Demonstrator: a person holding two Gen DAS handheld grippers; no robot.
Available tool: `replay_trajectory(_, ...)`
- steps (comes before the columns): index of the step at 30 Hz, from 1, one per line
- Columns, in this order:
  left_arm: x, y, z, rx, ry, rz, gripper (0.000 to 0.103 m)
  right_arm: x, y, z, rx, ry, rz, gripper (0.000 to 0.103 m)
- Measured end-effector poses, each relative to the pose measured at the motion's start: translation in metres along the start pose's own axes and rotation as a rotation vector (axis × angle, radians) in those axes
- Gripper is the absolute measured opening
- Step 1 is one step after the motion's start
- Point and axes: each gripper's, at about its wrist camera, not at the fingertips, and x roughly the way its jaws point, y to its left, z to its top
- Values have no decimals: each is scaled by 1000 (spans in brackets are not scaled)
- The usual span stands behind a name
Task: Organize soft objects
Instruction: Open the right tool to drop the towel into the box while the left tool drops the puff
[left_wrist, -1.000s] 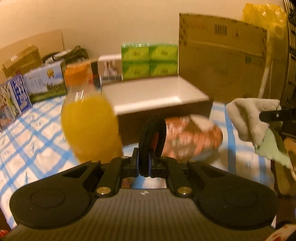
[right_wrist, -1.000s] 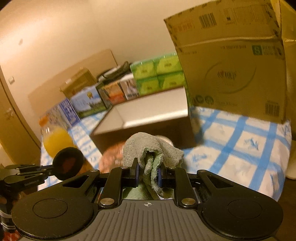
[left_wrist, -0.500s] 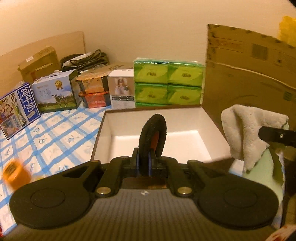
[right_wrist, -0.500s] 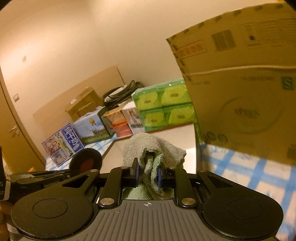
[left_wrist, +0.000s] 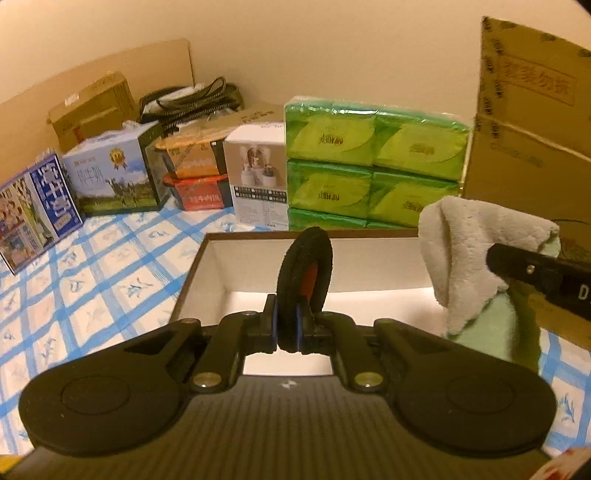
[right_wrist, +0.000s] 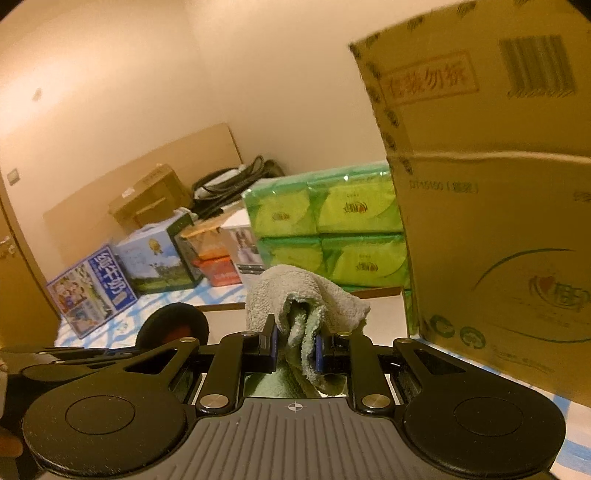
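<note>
My left gripper (left_wrist: 287, 328) is shut on a black round pad with a red centre (left_wrist: 306, 273), held edge-on above the open white-lined box (left_wrist: 207, 258). The pad also shows in the right wrist view (right_wrist: 173, 325). My right gripper (right_wrist: 295, 350) is shut on a grey-and-green towel (right_wrist: 306, 299), which hangs folded between the fingers. In the left wrist view the towel (left_wrist: 465, 251) hangs at the right over the box's right side, with the right gripper's finger (left_wrist: 535, 269) beside it.
A stack of green tissue packs (left_wrist: 369, 162) stands behind the box. A large cardboard carton (left_wrist: 532, 122) stands at the right. Milk cartons and small boxes (left_wrist: 110, 177) line the back left on the blue-checked cloth (left_wrist: 92, 280).
Both grippers have risen and moved forward over the open box. The orange juice bottle and the snack bag have dropped out of view. Both grips are unchanged.
</note>
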Motion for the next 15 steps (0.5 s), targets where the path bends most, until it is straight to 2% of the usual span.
replay_trajectory(3,13,1,0,-8,12,2,9,15,-4,0,9,0,-4,20)
replay_trajectory(4,16,0,0,-2,15,5,9,19,-5,1,19,12,-11,29)
replay_trajectory(5,20,0,-1,4,18,6,9,25,-8,2,30,23,-14,42)
replay_trajectory(6,23,-1,-1,6,21,7,9,28,-10,3,38,23,-18,47)
replay_trajectory(8,26,0,-2,10,24,8,9,30,-15,3,45,14,-28,48)
replay_trajectory(14,31,1,-5,12,30,-10,12,26,-25,-5,30,61,-50,48)
replay_trajectory(15,31,2,-4,11,27,-16,18,24,-27,-8,24,73,-54,48)
